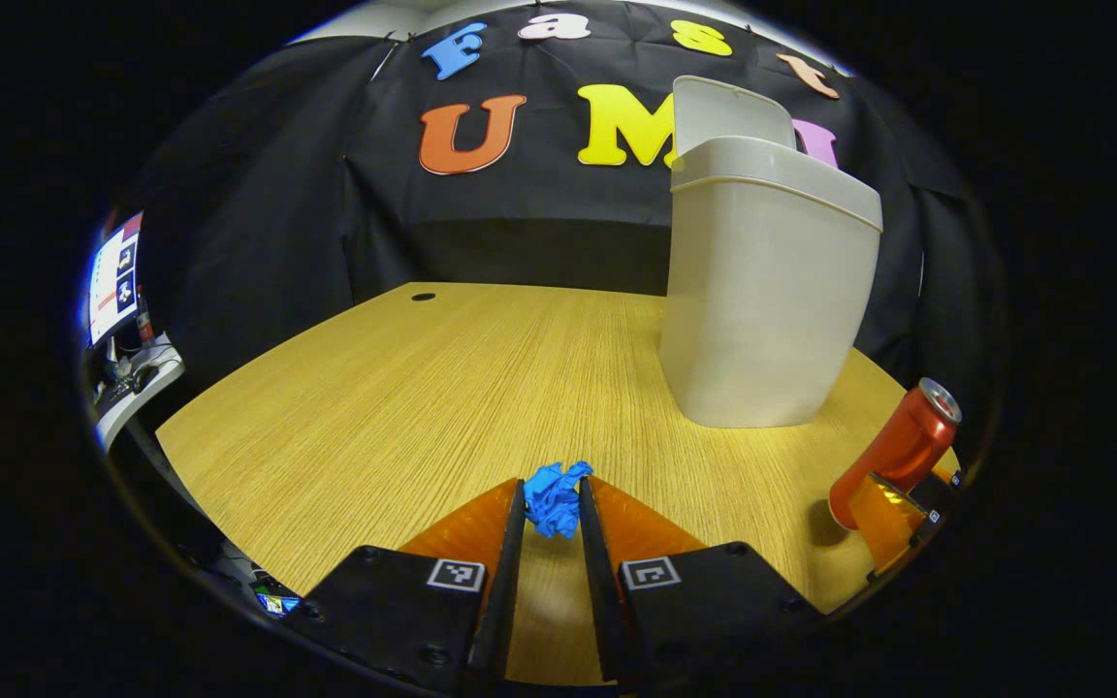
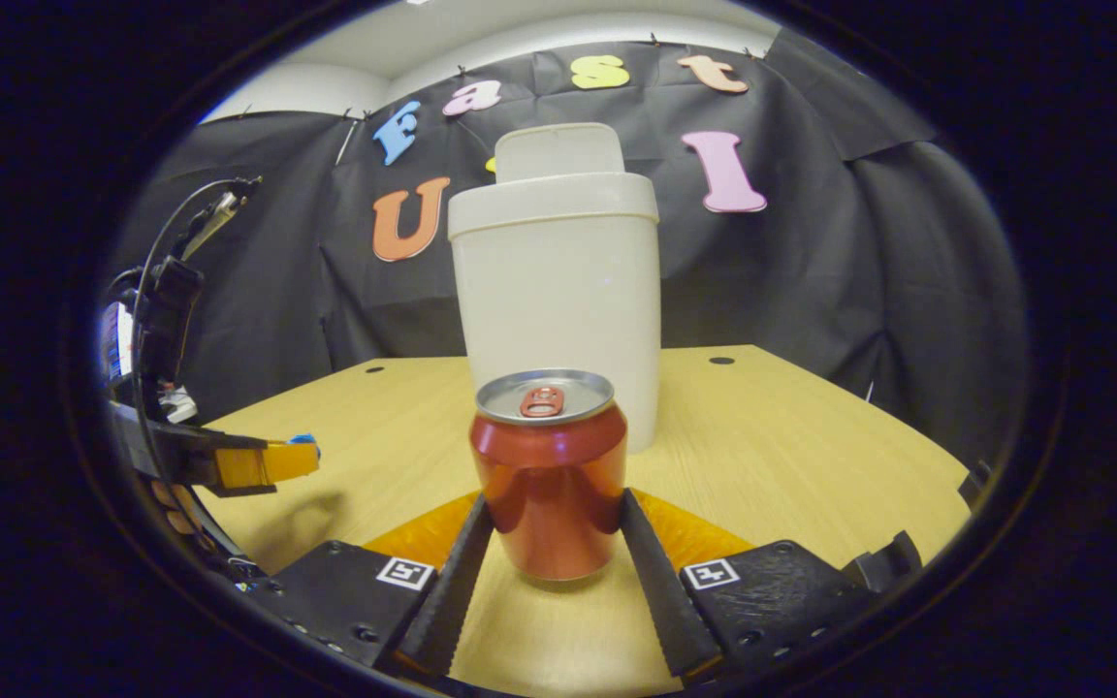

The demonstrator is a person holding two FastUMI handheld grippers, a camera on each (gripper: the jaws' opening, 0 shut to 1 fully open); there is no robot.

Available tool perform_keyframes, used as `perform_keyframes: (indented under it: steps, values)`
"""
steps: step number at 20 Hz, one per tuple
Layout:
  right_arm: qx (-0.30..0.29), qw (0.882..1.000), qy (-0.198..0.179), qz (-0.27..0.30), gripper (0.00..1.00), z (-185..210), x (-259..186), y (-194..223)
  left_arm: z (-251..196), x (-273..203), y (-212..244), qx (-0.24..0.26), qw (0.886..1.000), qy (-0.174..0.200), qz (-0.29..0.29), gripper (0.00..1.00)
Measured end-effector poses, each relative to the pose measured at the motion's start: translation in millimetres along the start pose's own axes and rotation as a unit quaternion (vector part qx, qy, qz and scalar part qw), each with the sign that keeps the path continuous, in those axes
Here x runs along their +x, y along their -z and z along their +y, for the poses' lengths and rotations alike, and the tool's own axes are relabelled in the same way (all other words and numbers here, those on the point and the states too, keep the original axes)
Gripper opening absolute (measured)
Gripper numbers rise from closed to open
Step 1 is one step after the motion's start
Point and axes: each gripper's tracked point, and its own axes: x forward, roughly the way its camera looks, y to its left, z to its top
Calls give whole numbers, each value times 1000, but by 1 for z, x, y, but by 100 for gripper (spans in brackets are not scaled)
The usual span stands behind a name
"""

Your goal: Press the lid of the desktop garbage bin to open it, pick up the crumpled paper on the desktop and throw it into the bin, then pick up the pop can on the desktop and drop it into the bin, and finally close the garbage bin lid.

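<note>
Holding both targets at once: the left gripper (image 1: 553, 506) is nearly closed, both fingers pressed on the crumpled paper (image 1: 556, 496), a blue wad low over the surface (image 1: 403, 388). The right gripper (image 2: 549, 548) brackets the pop can (image 2: 549, 475), fingers against both sides, can upright with its base on the surface. Whether it's squeezing tight or just touching, I cannot tell for sure, but it looks clamped.

Bin (image 1: 762, 291) stands at the back right with lid (image 1: 728, 111) flipped up, so the opening step looks done. The step in hand is the paper pick-up. The next move calls for lifting the wad, carrying it right and up over the rim, then releasing into the opening. The can goes after that.

The left gripper view catches the can from the side, leaning from lens distortion, with one right gripper finger beside it. The right gripper view gives the can's top and pull tab and the bin head-on behind it, plus the left gripper at far left with a speck of blue at its tip.
</note>
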Motion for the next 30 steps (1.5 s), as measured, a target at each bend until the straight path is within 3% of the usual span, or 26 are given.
perform_keyframes:
  steps: [7, 9, 19, 21, 30]
  values:
    - [-12, 998, -8, -59, 76, 1, -31, -71, 5, -25, -53, 10, 998, -10, -64, 38]
    - [-8, 997, -5, -83, 77, -2, -45, -97, 0, -33, -65, 1, 997, 4, -73, 42]
    - [-22, 988, 10, -154, 76, -15, -92, -203, 3, -93, -150, 22, 986, 7, -166, 39]
    - [-28, 987, 11, -159, 76, -16, -98, -212, 1, -100, -163, 18, 984, 10, -175, 35]
    - [-21, 987, 1, -157, 76, -15, -115, -206, -21, -103, -166, 10, 986, 30, -166, 39]
